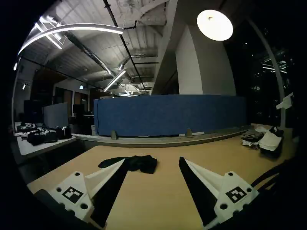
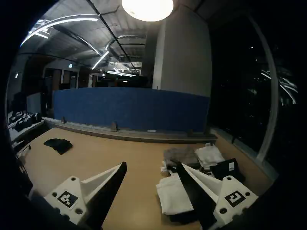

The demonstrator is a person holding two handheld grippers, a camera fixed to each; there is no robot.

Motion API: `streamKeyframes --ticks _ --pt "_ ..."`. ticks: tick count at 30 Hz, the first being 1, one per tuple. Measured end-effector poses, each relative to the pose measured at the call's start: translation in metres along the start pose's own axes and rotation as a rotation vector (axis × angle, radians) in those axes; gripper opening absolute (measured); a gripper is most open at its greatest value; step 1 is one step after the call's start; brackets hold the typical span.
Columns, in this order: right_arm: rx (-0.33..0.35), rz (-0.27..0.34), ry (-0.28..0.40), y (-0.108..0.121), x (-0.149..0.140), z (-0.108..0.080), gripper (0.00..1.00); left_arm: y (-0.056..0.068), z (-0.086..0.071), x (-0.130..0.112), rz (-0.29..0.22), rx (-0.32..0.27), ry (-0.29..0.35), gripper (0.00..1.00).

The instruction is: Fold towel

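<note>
"On the bench (image 1: 161, 191), left gripper view, reading from the left: what is entered?"

"Item 1: side desk (image 1: 42, 145), carrying dark bags (image 1: 36, 137), off the bench's left edge. Item 2: dark towel (image 1: 132, 163), crumpled, not folded, lying on the wood. Item 3: heap of cloths (image 1: 264, 138), pale and grey, at the far right edge. Backing all three: blue partition (image 1: 169, 114)."

"Position of the dark towel against the left gripper (image 1: 152, 159)?"

"Just beyond the fingertips. Its bulk sits behind the tip of the finger on the view's left, and its right end reaches across the mouth of the gap between the fingers. Whether cloth and tip touch cannot be told. Jaws released, spread wide, holding nothing."

"Right gripper view, same order?"

"Item 1: the dark towel (image 2: 58, 145), at the far left of the bench near the partition, well apart from the right gripper (image 2: 151, 164). Item 2: that gripper, jaws likewise spread and grasping nothing, with bare wood between the fingers. Item 3: white folded cloth (image 2: 174, 197), just beside the finger on the view's right and partly hidden by it. Item 4: behind it, a grey cloth (image 2: 182, 155) and a second white one. Item 5: black cloth (image 2: 228, 168) with a pale tag, nearest the right edge."
</note>
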State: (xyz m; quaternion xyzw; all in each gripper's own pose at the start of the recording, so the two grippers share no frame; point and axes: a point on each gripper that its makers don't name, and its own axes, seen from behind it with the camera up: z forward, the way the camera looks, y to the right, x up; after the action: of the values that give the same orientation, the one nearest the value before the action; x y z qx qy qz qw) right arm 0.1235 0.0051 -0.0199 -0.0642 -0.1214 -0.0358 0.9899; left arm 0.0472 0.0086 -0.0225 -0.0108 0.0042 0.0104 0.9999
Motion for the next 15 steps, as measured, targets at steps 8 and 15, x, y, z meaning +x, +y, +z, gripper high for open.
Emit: streamKeyframes --ticks 8,15 --pt "0.016 -0.032 -0.003 -0.019 -0.008 0.016 1.0 -0.008 0.013 -0.025 -0.029 0.014 0.004 0.95" --pt "0.018 -0.036 0.01 -0.026 -0.006 0.024 1.0 -0.007 0.02 -0.038 -0.049 0.009 0.0 0.95"
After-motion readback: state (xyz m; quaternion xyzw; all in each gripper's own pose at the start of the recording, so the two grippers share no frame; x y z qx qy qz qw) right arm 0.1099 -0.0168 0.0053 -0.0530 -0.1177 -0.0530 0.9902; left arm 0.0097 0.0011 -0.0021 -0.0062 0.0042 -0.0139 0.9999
